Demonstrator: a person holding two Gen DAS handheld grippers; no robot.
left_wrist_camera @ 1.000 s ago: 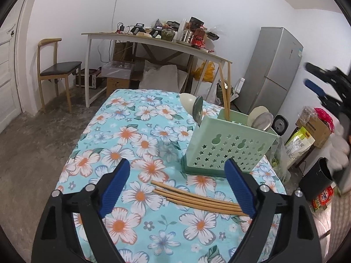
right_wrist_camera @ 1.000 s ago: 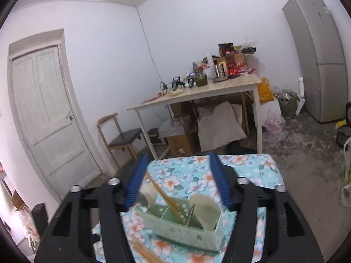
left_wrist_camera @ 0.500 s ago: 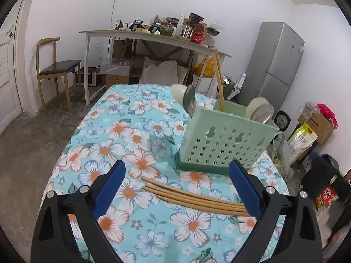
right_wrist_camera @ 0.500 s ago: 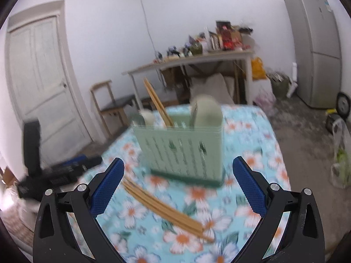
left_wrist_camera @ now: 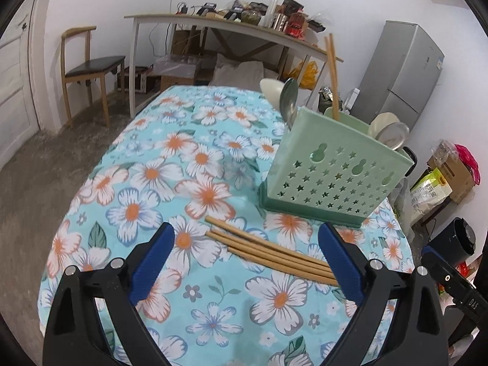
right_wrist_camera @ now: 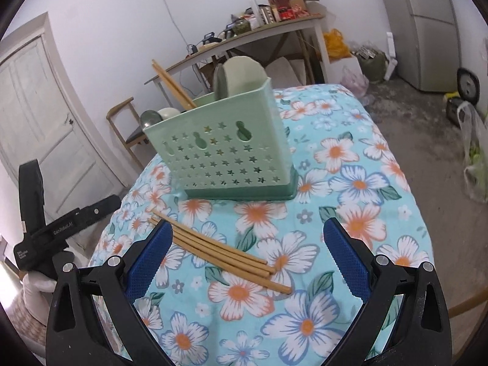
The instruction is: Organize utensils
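Observation:
Several loose wooden chopsticks [left_wrist_camera: 268, 251] [right_wrist_camera: 219, 251] lie in a bundle on the floral tablecloth [left_wrist_camera: 170, 164], in front of a green star-punched utensil holder [left_wrist_camera: 329, 177] [right_wrist_camera: 225, 152]. Upright chopsticks [left_wrist_camera: 332, 70] [right_wrist_camera: 174, 85] and spoons [left_wrist_camera: 288, 97] stand in the holder. My left gripper [left_wrist_camera: 246, 228] hovers open just above the bundle's left part, with nothing pressed between its pads. Facing the bundle from the other side, my right gripper [right_wrist_camera: 247, 224] is also open wide and empty, its left pad [right_wrist_camera: 149, 259] over the chopstick tips.
The table's rounded edges drop to a grey floor on both sides. Behind stand a cluttered long desk [left_wrist_camera: 231, 27], a wooden chair [left_wrist_camera: 88, 67], a grey fridge [left_wrist_camera: 405, 70] and a white door [right_wrist_camera: 39, 116]. Bags and boxes [left_wrist_camera: 448, 177] sit by the right wall.
My right gripper has dropped from above the holder to low over the table and its jaws have spread wider. My left gripper has sunk a little toward the loose chopsticks.

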